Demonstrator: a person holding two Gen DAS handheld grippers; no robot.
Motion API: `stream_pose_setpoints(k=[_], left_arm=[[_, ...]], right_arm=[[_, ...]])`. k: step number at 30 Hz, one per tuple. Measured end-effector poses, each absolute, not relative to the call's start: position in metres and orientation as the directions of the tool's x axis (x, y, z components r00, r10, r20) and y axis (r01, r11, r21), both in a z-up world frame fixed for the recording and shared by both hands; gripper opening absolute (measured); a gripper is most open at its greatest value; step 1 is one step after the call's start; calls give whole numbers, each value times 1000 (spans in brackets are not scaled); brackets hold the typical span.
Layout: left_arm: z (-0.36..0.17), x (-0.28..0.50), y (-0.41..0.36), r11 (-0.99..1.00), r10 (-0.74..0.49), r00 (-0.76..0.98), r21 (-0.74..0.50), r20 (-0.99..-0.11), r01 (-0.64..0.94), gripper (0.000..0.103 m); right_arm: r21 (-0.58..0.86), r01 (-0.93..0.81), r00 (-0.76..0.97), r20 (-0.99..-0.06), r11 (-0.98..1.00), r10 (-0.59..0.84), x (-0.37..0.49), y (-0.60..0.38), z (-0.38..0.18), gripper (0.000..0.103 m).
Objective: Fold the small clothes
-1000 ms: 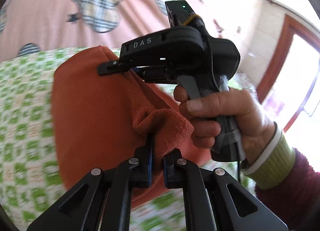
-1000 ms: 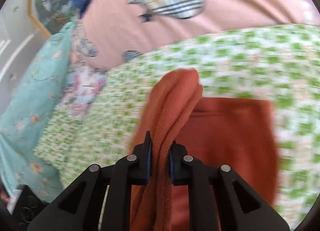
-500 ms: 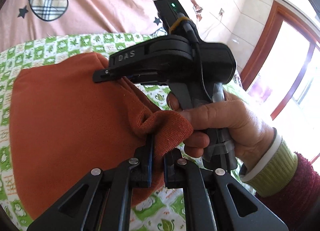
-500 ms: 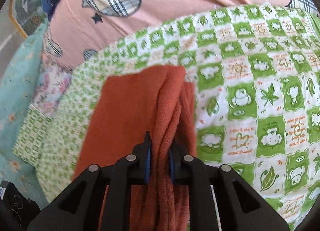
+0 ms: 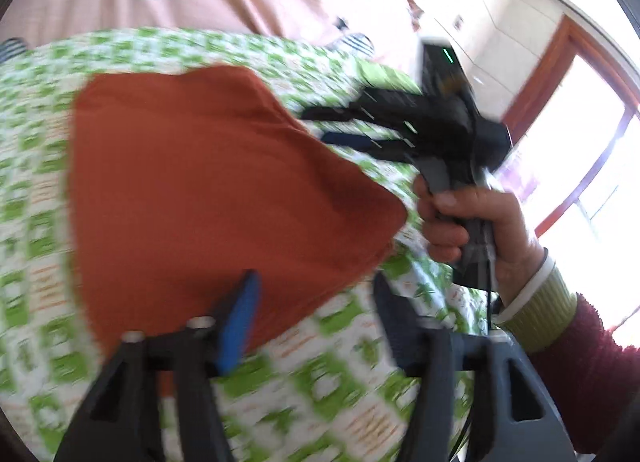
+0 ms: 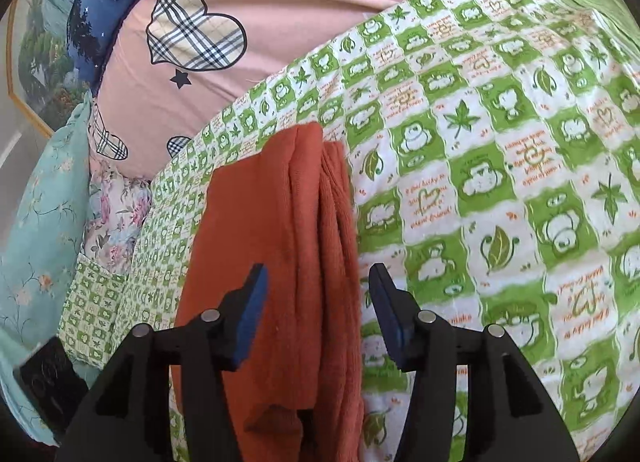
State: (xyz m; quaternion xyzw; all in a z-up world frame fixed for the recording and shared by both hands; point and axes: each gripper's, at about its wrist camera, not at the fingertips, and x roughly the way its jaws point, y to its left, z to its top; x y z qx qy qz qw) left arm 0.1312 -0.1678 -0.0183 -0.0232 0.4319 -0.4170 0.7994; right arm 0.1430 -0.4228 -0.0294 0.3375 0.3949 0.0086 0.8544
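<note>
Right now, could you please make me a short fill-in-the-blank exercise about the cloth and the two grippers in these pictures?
1. The folded garment is ____ in colour.
2. It lies on a quilt checked in white and ____.
3. The pads of the right gripper stand ____ from the cloth, jaws opening.
4. The left gripper, jaws opening, grips ____.

Missing words: orange; green; apart; nothing

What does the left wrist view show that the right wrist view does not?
Only the left wrist view shows the right gripper, the hand holding it, and a window. Only the right wrist view shows the blue pillow and a framed picture. Both share the orange garment on the green checked blanket.
</note>
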Motion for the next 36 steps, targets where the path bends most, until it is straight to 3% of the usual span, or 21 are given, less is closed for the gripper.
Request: stream_pose_setpoints(k=[3, 9, 19, 22, 24, 26, 28, 36], left_arm=[[-15, 150, -129, 700, -675, 329, -434, -660, 567, 81], [-30, 190, -85, 750, -653, 337, -515, -678, 416, 82], [-66, 236, -108, 735, -671, 266, -570, -693, 369, 82], [-75, 244, -113, 737, -669, 277, -567, -690, 367, 75], [-73, 246, -118, 739, -664, 287, -551, -690, 388, 60], [-73, 247, -116, 737, -668, 290, -553, -686, 389, 42], [-73, 249, -111, 725, -683, 294, -571, -669, 385, 32], [-24, 215, -81, 714, -691, 355, -518, -630, 471, 27]], right_arm=[[588, 260, 669, -682, 766, 296, 142, -422, -37, 54], [582, 251, 629, -705, 774, 326, 149, -417, -45, 54], [579, 191, 573, -721, 793, 389, 179, -407, -60, 54], [595, 192, 566, -716, 780, 407, 183, -406, -64, 52], [581, 185, 554, -728, 793, 404, 183, -400, -62, 39], [581, 186, 557, -727, 793, 402, 182, -395, -59, 33], [575, 196, 570, -726, 795, 384, 177, -389, -54, 30], [619, 92, 637, -638, 780, 432, 156, -320, -9, 27]])
